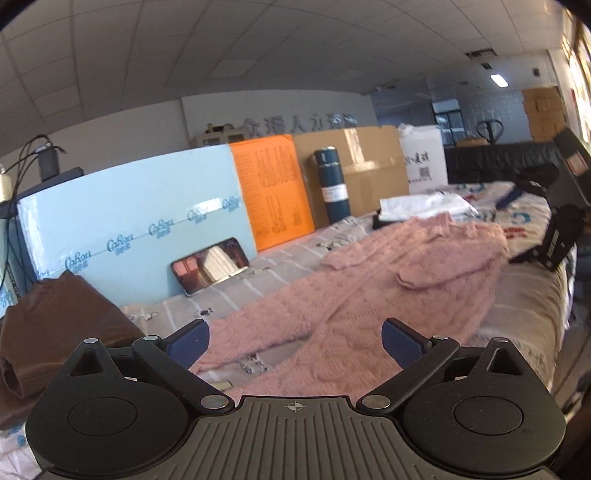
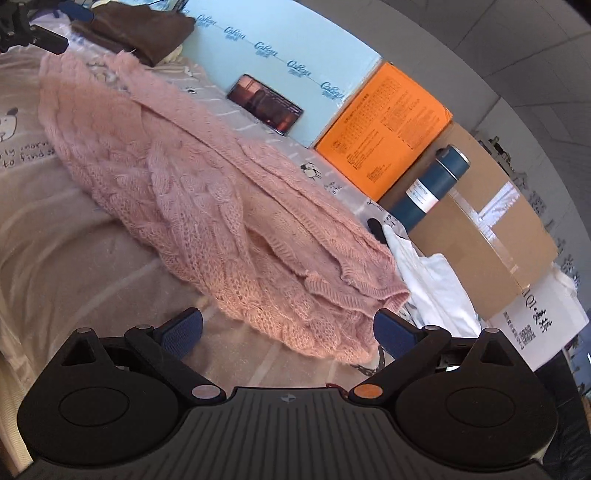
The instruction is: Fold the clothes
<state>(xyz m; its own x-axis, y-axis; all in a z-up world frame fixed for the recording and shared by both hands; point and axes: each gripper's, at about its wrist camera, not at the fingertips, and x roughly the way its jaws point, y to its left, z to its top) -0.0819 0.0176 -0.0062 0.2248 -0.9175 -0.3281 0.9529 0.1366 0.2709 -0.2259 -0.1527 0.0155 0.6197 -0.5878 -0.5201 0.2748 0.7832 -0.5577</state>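
Hovering at opposite ends of the pink cable-knit sweater (image 1: 388,280), both sets of fingers spread wide, empty: left gripper (image 1: 295,341) above a sleeve, right gripper (image 2: 288,332) at the ribbed edge, likely positioned for the next fold. Sweater sprawled on the bed (image 2: 74,258), long axis gripper to gripper, partly doubled over already.

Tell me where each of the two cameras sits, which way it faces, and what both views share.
Left wrist: sits on the left tongs, low over the bed, looking along the pink sweater toward the boxes; its blue fingertips are spread, and the right tongs show far right.
Right wrist: sits on the right tongs, tilted down at the sweater's near edge; jaws spread, holding nothing.
Shared: the sweater, phone, orange box, blue cylinder, brown garment.
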